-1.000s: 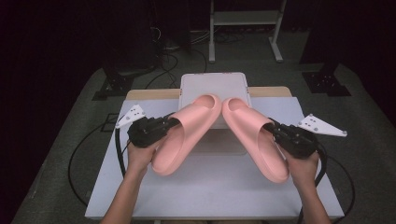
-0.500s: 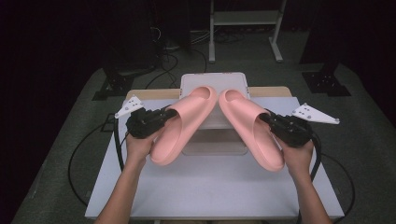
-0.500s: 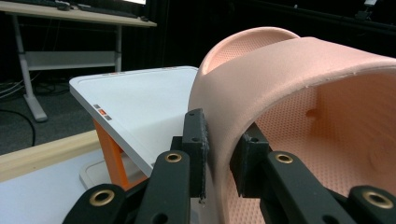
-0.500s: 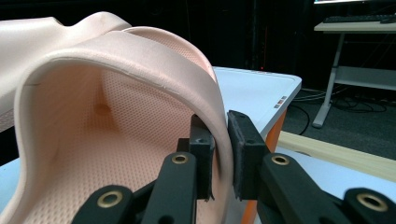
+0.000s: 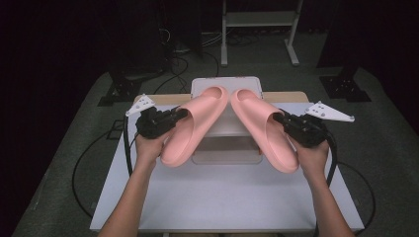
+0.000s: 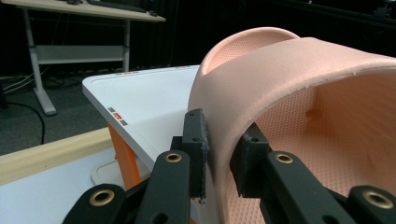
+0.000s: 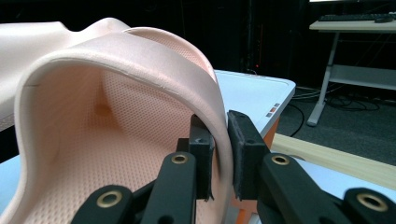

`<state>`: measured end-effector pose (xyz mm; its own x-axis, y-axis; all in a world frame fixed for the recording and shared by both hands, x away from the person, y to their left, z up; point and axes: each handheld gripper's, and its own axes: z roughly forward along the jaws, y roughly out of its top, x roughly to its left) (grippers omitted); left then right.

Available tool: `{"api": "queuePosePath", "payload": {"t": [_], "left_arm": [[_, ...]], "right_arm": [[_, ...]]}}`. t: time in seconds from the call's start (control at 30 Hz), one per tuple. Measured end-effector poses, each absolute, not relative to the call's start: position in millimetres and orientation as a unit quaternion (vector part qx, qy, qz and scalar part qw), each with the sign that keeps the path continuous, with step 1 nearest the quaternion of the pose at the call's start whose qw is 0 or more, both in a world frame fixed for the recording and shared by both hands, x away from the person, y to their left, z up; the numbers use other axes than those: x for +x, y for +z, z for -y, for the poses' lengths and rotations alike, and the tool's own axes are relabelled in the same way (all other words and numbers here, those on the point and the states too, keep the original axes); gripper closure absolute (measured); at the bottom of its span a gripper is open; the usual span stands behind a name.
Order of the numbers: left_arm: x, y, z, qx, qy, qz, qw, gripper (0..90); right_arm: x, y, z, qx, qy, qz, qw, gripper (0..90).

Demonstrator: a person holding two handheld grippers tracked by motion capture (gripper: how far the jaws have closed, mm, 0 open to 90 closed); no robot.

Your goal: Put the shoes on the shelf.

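Two unbranded, seemingly unmarked pink slippers (image 5: 195,126)

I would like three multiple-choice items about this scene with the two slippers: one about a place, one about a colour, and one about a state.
1. Where do the toes of the two slippers point?
A. Toward the white box at the far side of the table
B. Toward the person
C. Straight down at the floor

2. What colour are the slippers?
A. Blue
B. Pink
C. Black

3. How does the left gripper hold its slipper?
A. Jaws wide open beside it
B. Jaws closed on the heel
C. Jaws closed on the edge of the strap

Answers:
1. A: in the high view the left slipper and the right slipper angle inward over the white box.
2. B: both are pale pink.
3. C: the left gripper pinches the strap edge; the right gripper does likewise.
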<state>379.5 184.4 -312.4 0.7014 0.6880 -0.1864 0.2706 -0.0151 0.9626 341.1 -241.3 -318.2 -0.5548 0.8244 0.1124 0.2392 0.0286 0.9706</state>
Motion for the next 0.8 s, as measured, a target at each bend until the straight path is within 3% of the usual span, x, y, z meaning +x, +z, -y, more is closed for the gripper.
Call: {"api": "queuePosePath", "payload": {"t": [0.8], "left_arm": [[410,-307,-180,0.701,0.184,-0.374,0.579,77.1]], "right_arm": [[378,-307,230,0.413,0.555,-0.674,0.259,80.0]]}}
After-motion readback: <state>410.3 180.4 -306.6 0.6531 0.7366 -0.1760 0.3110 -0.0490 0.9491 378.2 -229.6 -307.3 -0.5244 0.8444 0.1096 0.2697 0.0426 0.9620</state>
